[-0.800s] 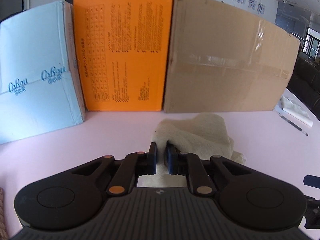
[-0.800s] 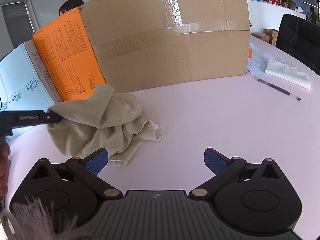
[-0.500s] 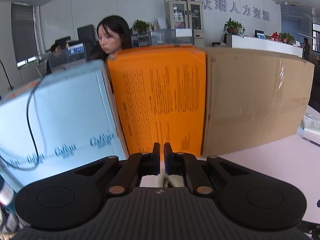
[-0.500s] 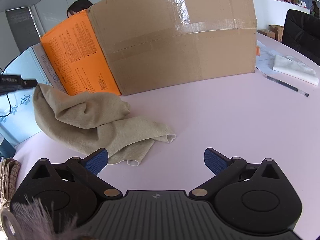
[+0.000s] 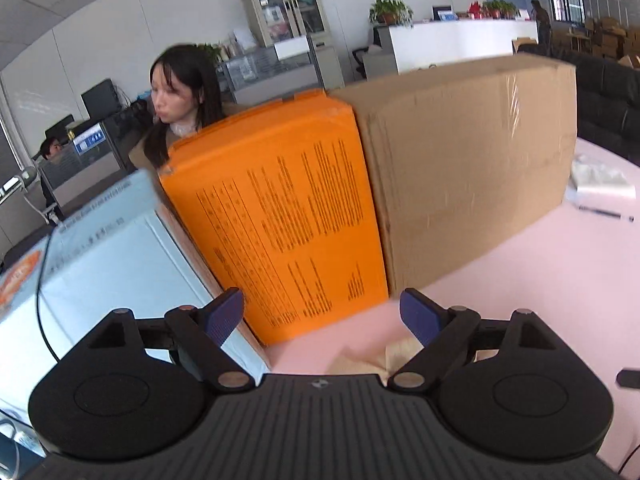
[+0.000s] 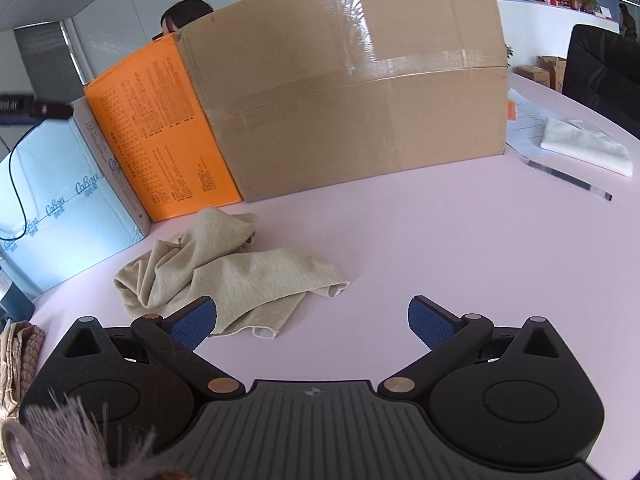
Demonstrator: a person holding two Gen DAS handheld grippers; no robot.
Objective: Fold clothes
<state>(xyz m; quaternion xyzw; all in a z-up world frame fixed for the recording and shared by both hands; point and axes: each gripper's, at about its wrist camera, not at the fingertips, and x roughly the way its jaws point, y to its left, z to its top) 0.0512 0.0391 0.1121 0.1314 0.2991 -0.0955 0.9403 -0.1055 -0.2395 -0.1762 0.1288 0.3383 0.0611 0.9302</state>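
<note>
A beige cloth [image 6: 224, 276] lies crumpled in a loose heap on the pink table [image 6: 400, 248], just in front of the orange box. My right gripper [image 6: 314, 320] hangs open above the table's near side, its left fingertip over the cloth's near edge and nothing between the pads. My left gripper [image 5: 322, 312] is held higher and also stands open, holding nothing, and faces the boxes. Only a small beige scrap of the cloth [image 5: 400, 354] shows low in the left wrist view, beneath the right finger.
A light blue box [image 6: 60, 200], an orange box [image 6: 160, 148] and a large brown carton [image 6: 352, 92] form a wall across the table's back. A pen [image 6: 568, 180], papers and a bagged white cloth [image 6: 584, 146] lie at the right. A person [image 5: 180, 96] sits behind the boxes.
The left gripper, shut on the cloth, lifted it up and to the left, then opened; the cloth dropped into a heap on the table. The right gripper stayed open, hardly moving.
</note>
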